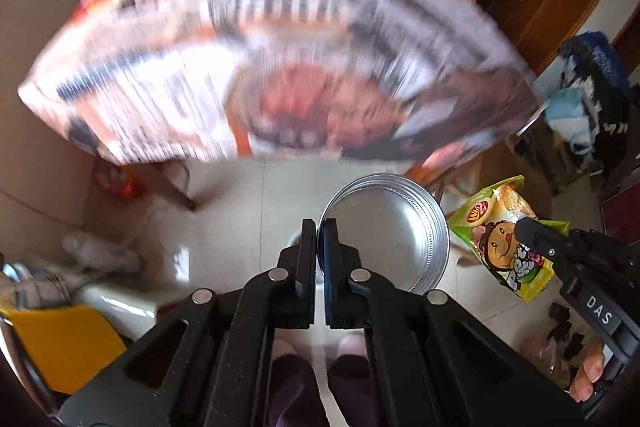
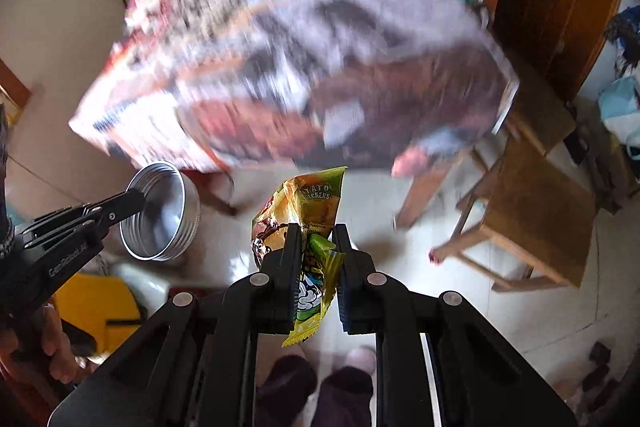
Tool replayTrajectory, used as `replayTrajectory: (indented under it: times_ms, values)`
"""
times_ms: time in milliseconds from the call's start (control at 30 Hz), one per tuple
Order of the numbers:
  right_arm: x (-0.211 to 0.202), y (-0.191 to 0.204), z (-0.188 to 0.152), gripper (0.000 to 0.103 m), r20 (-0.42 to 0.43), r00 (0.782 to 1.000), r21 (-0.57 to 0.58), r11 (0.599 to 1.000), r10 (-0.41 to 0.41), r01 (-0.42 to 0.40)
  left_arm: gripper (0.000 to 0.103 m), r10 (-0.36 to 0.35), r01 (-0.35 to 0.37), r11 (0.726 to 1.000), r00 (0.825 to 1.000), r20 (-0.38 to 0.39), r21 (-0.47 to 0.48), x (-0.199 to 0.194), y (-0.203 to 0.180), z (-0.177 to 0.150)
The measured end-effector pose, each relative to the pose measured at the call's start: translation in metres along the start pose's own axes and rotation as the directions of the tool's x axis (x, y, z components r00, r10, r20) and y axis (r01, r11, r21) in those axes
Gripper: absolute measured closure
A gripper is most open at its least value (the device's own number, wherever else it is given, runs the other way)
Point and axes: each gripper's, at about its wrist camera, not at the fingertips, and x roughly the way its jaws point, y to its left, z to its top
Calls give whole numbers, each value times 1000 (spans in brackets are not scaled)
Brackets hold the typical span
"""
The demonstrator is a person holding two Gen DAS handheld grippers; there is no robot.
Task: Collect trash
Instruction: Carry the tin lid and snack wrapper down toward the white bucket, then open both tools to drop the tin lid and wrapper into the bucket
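We see a round silver metal lid (image 1: 394, 235), open side toward us, held midair; beside it a crumpled yellow-green snack packet (image 2: 308, 247), also midair.

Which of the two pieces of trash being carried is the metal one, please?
The round silver tin lid, pinched at its rim by the left gripper. The other, in the right gripper, is a crinkled green-and-yellow snack packet.
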Motion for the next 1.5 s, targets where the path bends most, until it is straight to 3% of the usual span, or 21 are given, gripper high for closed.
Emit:
replayTrajectory:
  times_ms: [167, 467, 800, 867, 1000, 1267, 1333, 1400, 1500]
  values:
    - [85, -17, -33, 89, -104, 994, -4, 1000, -19, 19, 102, 25, -28, 999, 993, -114, -25, 98, 21, -37]
    - [252, -39, -76, 89, -223, 975, -48, 999, -15, 5, 102, 69, -76, 997, 978, -197, -31, 236, 60, -94]
    - [366, -43, -100, 86, -183, 982, -46, 997, 46, -55, 102, 81, -92, 995, 976, -201, -48, 356, 81, -124]
    - [377, -39, -104, 85, -173, 984, -67, 996, 44, -57, 102, 78, -89, 995, 976, -202, -45, 374, 82, -128]
    - [406, -41, -113, 52, -253, 966, -71, 995, 52, -72, 102, 69, -84, 995, 972, -223, -57, 398, 80, -133]
    - [391, -60, -115, 52, -253, 967, -3, 999, 33, -35, 100, 7, -35, 994, 965, -260, -103, 421, 64, -127]
    - [383, -68, -113, 52, -252, 967, 22, 999, 45, -41, 89, -10, -18, 995, 962, -273, -98, 423, 56, -122]
    - [373, -74, -110, 52, -248, 968, 43, 998, 45, -35, 58, -10, -17, 996, 952, -307, -86, 422, 46, -117]
    - [355, -78, -103, 52, -244, 969, 54, 998, 35, -23, 57, -16, -7, 997, 953, -302, -78, 403, 35, -110]
